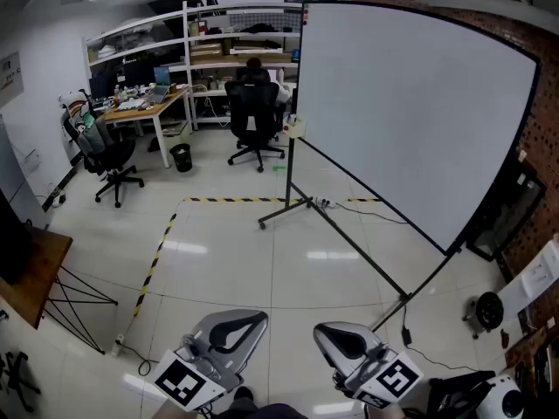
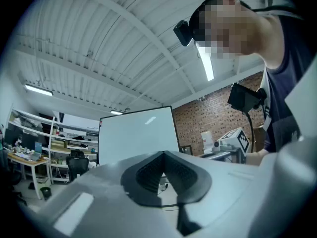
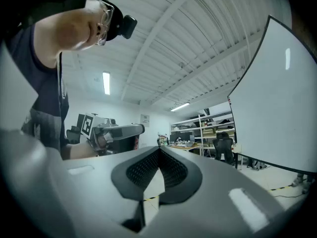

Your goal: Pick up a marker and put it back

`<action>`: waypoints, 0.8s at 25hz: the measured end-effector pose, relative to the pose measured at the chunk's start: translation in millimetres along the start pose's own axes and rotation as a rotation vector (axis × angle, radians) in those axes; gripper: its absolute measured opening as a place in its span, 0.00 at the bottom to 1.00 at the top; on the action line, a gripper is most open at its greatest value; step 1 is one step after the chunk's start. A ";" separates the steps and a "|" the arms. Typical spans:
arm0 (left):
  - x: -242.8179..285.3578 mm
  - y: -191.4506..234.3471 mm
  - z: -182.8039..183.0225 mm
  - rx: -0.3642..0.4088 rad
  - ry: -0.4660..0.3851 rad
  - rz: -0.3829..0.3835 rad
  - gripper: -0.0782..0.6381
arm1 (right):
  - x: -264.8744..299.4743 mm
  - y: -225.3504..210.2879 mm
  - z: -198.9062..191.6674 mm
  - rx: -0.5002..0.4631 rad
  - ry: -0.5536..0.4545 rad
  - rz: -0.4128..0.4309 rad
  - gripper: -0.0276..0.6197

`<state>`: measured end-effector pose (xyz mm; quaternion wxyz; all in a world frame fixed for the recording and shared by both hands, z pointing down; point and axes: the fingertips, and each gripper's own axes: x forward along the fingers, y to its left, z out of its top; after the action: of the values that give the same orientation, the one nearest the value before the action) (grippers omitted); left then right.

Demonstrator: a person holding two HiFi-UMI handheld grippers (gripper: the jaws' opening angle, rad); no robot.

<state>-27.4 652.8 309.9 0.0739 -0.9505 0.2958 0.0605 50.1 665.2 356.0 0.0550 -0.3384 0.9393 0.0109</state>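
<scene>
No marker shows in any view. A large whiteboard [image 1: 410,103] on a black stand fills the right of the head view, with a small pale holder [image 1: 297,127] at its left edge. The board also shows in the left gripper view as whiteboard [image 2: 136,133] and in the right gripper view as whiteboard [image 3: 282,108]. My left gripper [image 1: 238,321] and right gripper [image 1: 336,337] are held low at the bottom of the head view, side by side and pointing toward the board. Left gripper [image 2: 163,152] has its jaws together with nothing between them. So does the right gripper [image 3: 159,149].
Black-and-yellow tape [image 1: 157,256] marks the tiled floor. Stand legs [image 1: 284,212] and a cable [image 1: 410,334] lie ahead. A wooden table [image 1: 35,269] is at the left, a brick wall [image 1: 537,173] at the right. Office chairs [image 1: 109,160], a desk and shelves stand at the back.
</scene>
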 end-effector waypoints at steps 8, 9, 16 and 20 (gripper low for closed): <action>8.1 64.3 -12.2 0.041 -0.061 0.067 0.12 | 53.4 -29.2 -18.1 0.018 0.018 -0.017 0.04; 9.4 76.1 -14.3 0.044 -0.070 0.070 0.12 | 63.8 -34.9 -20.0 0.018 0.022 -0.022 0.04; 19.4 183.3 -15.3 0.066 -0.095 0.055 0.12 | 159.3 -78.2 -13.0 -0.006 0.042 -0.071 0.04; 34.9 232.6 -16.0 0.091 -0.092 0.032 0.12 | 205.4 -106.4 -7.5 -0.023 0.025 -0.092 0.04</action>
<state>-130.6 441.3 295.7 0.1295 -0.9375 0.3097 0.0919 -39.9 452.4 342.5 0.0397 -0.3820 0.9232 0.0150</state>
